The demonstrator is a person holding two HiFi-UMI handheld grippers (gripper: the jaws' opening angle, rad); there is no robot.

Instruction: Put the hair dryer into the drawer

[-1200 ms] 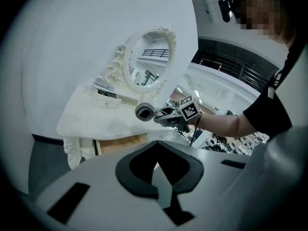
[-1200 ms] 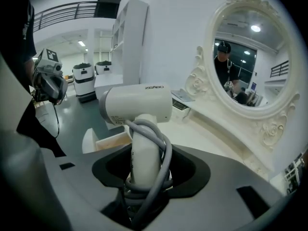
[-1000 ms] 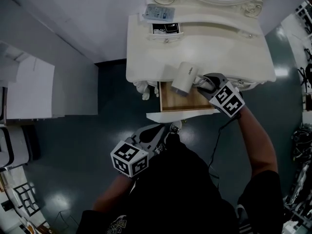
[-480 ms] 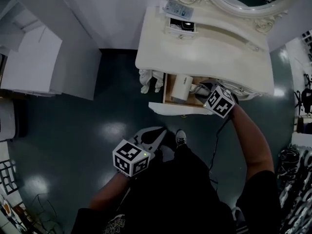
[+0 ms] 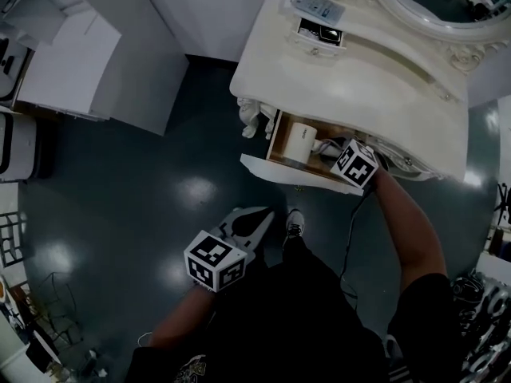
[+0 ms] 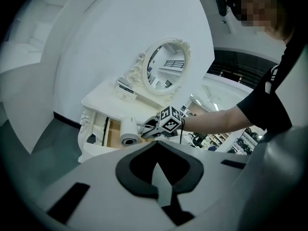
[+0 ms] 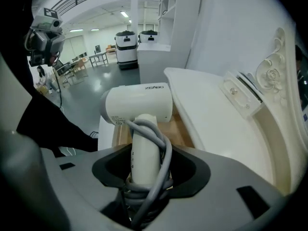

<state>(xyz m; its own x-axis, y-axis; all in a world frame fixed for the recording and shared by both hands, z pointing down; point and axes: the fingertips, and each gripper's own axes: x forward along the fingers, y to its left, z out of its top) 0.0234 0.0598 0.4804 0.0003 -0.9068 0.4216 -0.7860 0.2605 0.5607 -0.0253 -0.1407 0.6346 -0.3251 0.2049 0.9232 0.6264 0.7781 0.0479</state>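
Note:
The white hair dryer hangs low over the open wooden drawer of the white dressing table, barrel toward the drawer's left end. My right gripper is shut on its handle. In the right gripper view the handle, wrapped in grey cord, stands between the jaws, with the barrel above the drawer's wooden bottom. My left gripper hangs low in front of the person, shut and holding nothing. The left gripper view shows the dryer and drawer from afar.
An oval mirror stands at the back of the table. A small upper drawer is open with dark things inside. A white cabinet stands at the left. A grey cord hangs down by the person's shoe.
My right gripper has carried the dryer down from level with the table's front edge into the drawer's opening. The head view has swung left. My left gripper has barely moved.

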